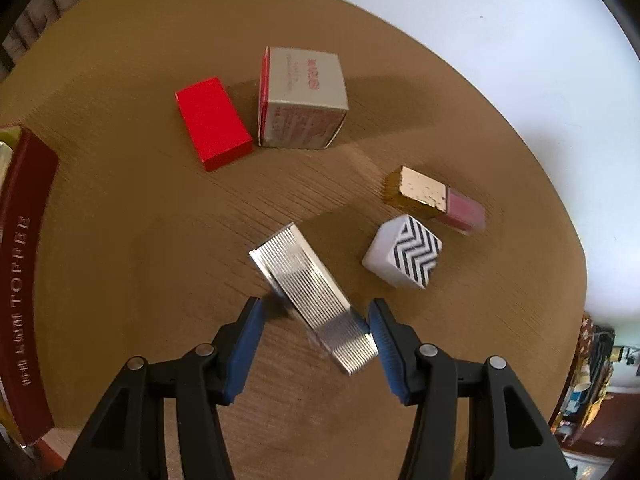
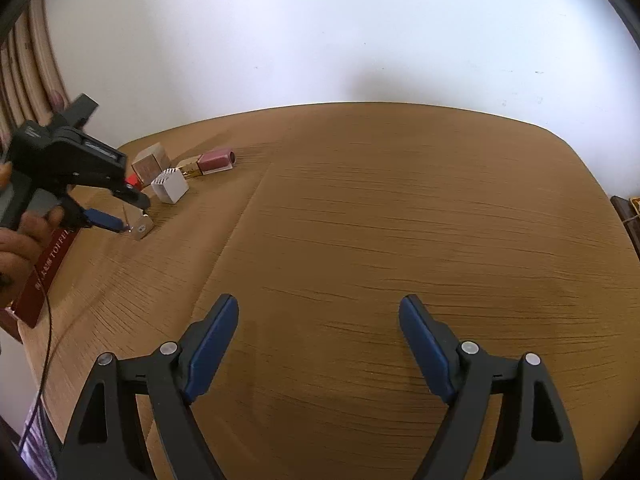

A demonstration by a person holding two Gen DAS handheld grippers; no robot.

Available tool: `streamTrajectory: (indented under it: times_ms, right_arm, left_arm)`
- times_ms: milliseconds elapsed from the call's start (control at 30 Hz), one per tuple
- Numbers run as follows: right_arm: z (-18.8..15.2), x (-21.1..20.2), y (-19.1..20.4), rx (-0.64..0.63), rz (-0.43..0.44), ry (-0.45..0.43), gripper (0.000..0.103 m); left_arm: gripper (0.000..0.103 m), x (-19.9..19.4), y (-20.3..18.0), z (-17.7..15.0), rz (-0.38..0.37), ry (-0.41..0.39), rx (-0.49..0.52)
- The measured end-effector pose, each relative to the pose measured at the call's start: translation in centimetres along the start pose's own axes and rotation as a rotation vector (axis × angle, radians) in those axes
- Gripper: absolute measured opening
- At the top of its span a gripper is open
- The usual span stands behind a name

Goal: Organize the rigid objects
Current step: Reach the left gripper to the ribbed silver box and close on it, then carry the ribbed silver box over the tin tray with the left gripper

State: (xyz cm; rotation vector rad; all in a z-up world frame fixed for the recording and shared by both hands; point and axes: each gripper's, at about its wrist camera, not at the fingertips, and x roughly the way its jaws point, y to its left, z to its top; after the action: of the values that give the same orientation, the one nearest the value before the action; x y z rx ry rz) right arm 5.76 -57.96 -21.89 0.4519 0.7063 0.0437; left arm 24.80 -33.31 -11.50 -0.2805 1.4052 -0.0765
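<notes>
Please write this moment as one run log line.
left gripper: open around silver ribbed box | right gripper: open, empty, above table

We see a brown wood-grained table (image 1: 120, 208) bearing a plain red box (image 1: 212, 122), a grey carton (image 1: 304, 98) with red lettering and a silver box (image 1: 312, 296) ribbed in fine lines. Beside them we find a white cube (image 1: 402, 256) with black zigzags and a gold-and-pink bottle (image 1: 434, 200). Both black grippers (image 1: 316, 320) (image 2: 320, 316) carry blue pads (image 2: 210, 344), and a dark red tin (image 1: 24, 280) shows pale lettering.

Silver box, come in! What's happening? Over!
Left gripper open around silver box. Right gripper open, holding nothing. Zigzag cube close beside it.
</notes>
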Motion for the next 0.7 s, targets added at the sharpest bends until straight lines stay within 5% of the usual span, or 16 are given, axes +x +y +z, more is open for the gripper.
streamTrajectory:
  times_ms: [200,300,700]
  right_arm:
    - [0.0,-0.6,-0.3,0.013,0.014,-0.024,0.087]
    - [0.1,-0.3,-0.2,0.016,0.012,-0.02,0.088]
    - [0.3,0.8,0.0,0.02,-0.046,0.024,0.088]
  left_arm:
    - [0.053,0.4,-1.0,-0.7,0.036,-0.045,0.009]
    - [0.031,0.3,-0.9,-1.5,0.064,-0.062,-0.008]
    - [0.03,-4.0,0.1,-9.8,-0.037,-0.076,0.148]
